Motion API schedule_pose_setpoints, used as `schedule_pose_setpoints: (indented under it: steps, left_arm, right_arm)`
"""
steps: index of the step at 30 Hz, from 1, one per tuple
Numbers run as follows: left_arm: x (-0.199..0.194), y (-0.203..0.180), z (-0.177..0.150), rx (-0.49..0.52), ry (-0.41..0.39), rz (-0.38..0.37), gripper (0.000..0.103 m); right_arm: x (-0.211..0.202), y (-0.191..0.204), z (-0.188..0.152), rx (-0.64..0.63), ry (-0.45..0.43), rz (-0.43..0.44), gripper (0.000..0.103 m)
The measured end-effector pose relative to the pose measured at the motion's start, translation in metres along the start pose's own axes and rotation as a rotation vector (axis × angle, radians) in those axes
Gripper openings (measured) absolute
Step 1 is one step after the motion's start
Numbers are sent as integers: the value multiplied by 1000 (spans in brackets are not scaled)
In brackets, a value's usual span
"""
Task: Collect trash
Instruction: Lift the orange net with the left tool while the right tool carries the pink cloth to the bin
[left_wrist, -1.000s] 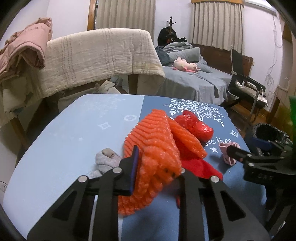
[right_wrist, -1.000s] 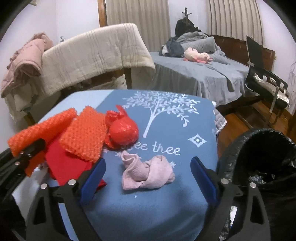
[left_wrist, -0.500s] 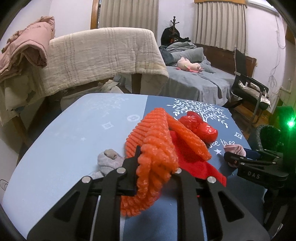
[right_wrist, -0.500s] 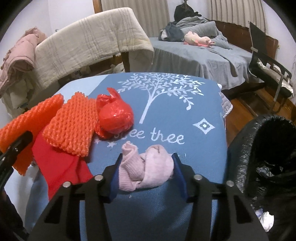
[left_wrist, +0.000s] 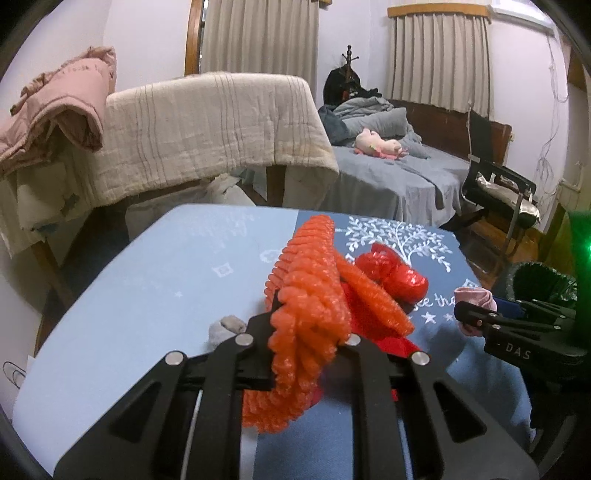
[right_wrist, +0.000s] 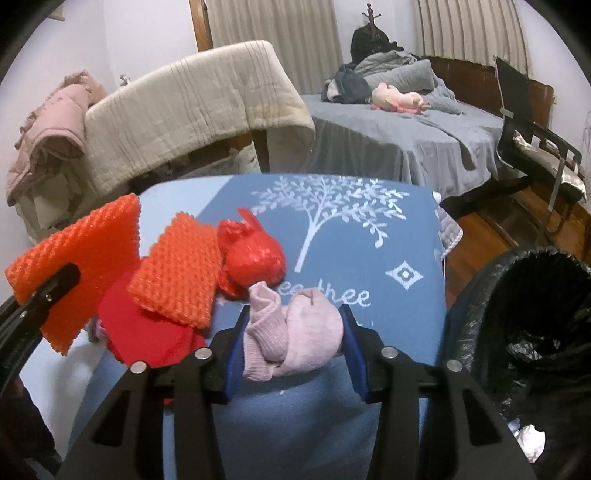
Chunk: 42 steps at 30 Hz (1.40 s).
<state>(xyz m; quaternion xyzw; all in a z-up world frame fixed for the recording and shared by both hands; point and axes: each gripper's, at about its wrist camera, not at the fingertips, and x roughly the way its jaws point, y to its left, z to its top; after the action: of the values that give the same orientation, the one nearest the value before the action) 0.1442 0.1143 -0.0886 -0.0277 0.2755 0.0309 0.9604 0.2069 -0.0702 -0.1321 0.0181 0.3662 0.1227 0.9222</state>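
My left gripper (left_wrist: 308, 338) is shut on an orange foam net (left_wrist: 308, 314) and holds it lifted above the blue table (left_wrist: 155, 295); the same net shows at the left of the right wrist view (right_wrist: 77, 266). My right gripper (right_wrist: 293, 350) is shut on a pink sock (right_wrist: 295, 336), raised off the table near the front right. A second orange foam net (right_wrist: 177, 277), a red cloth (right_wrist: 144, 332) and a red plastic bag (right_wrist: 255, 258) lie on the table. A bin with a black liner (right_wrist: 532, 332) stands to the right of the table.
A small grey sock (left_wrist: 225, 328) lies on the table left of my left gripper. Behind the table stand a blanket-draped rack (left_wrist: 207, 125), a bed (right_wrist: 399, 136) and a black chair (right_wrist: 535, 140). White paper scraps lie inside the bin (right_wrist: 528, 443).
My right gripper closed on the pink sock and lifted it off the table. My left gripper tightened on the orange foam net and raised it.
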Motion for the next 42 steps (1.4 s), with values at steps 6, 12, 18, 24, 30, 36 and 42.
schedule_pose_setpoints:
  steps: [6, 12, 18, 24, 30, 36, 42]
  left_arm:
    - [-17, -7, 9, 2, -38, -4, 14]
    - [-29, -18, 15, 12, -56, -20, 14]
    - [-40, -31, 15, 23, -68, -50, 14]
    - [-49, -47, 17, 34, -77, -93, 14]
    - [-55, -69, 18, 52, -83, -135, 14]
    - [-58, -91, 20, 65, -84, -181, 14]
    - [-60, -114, 19, 90, -82, -225, 14]
  right_arm:
    - [-19, 4, 4, -3, -28, 16, 46]
    - [-36, 2, 6, -7, -51, 15, 46]
    - [-57, -4, 6, 1, -81, 20, 46]
    - [-80, -16, 5, 8, -110, 15, 46]
    - [-102, -30, 3, 26, -138, 1, 46]
    - [-122, -49, -1, 37, -158, -30, 46]
    - [-138, -74, -6, 64, -171, -77, 46]
